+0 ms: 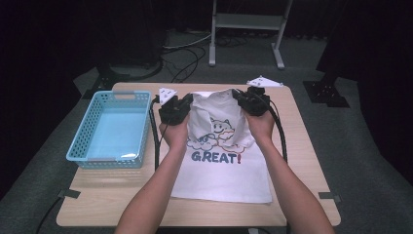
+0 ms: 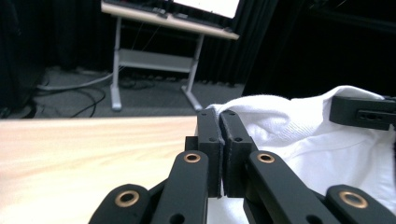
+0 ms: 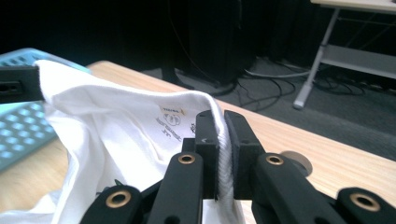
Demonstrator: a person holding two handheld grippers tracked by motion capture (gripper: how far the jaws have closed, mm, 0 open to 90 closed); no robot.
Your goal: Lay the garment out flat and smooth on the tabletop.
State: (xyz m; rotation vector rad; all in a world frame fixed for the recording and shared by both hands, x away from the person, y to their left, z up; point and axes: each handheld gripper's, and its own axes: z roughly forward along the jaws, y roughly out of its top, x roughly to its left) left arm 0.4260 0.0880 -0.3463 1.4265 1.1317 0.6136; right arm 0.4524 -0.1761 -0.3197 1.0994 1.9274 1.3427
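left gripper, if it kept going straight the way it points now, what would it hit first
Probably nothing on the table. The left gripper, shut on the white t-shirt, points over the wooden table toward its far edge; beyond lie dark floor and a metal stand, though depth is unclear.

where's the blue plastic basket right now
In the high view the blue plastic basket sits on the wooden table's left side, beside the white printed t-shirt.
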